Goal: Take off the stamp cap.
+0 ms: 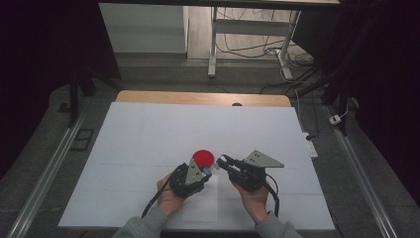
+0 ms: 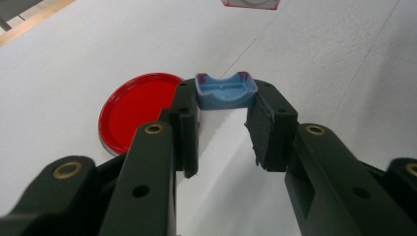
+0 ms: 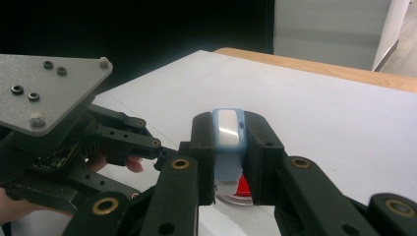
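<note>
In the high view both hands meet low on the white tabletop [image 1: 148, 139], beside a red lid [image 1: 203, 157]. The left gripper view shows the left tongs [image 2: 223, 105] gripping a blue cap [image 2: 225, 92]. In the right gripper view the right tongs [image 3: 228, 142] clamp a pale-blue piece [image 3: 227, 130]. No writing is readable.

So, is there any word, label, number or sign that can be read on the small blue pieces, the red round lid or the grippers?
None can be read.
Blue plastic piece with a curved cut in the left gripper: no text.
Blue piece with a white face in the right gripper: no text.
Red round plastic lid: plain.
Grey three-cornered plate: screws, no marking.
</note>
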Motion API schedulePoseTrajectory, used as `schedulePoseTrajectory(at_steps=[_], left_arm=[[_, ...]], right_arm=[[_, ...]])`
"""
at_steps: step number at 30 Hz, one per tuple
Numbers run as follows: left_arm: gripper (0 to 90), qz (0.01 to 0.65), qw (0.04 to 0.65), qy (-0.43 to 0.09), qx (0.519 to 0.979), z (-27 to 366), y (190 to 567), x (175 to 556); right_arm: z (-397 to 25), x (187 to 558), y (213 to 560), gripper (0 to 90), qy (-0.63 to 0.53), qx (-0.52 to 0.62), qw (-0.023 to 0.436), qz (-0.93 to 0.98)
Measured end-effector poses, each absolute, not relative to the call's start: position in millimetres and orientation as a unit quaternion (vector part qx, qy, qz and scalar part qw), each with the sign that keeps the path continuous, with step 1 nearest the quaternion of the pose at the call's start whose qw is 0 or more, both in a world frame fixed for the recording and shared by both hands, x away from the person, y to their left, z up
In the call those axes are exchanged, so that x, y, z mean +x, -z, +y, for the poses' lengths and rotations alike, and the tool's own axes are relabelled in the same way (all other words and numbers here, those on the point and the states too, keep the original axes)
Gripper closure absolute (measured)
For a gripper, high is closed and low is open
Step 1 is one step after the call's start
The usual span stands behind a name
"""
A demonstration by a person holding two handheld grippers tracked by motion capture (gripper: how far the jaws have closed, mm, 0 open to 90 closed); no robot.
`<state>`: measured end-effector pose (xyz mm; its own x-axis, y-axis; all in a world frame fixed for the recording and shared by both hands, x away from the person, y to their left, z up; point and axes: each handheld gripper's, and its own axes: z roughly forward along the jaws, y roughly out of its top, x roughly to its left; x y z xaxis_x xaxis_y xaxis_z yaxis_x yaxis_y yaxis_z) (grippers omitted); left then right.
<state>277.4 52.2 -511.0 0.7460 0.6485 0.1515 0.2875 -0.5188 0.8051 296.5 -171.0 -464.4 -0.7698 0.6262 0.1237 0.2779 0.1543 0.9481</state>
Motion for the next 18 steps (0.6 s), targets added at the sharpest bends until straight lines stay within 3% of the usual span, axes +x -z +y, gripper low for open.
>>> schedulePoseTrajectory(at_steps=[18], left_arm=[[66.0, 0.269, 0.431, -0.197, 0.839, 82, 498, 272]], right_arm=[[-175, 301, 465, 75.5, -0.576, 0.302, 0.145, 0.746]])
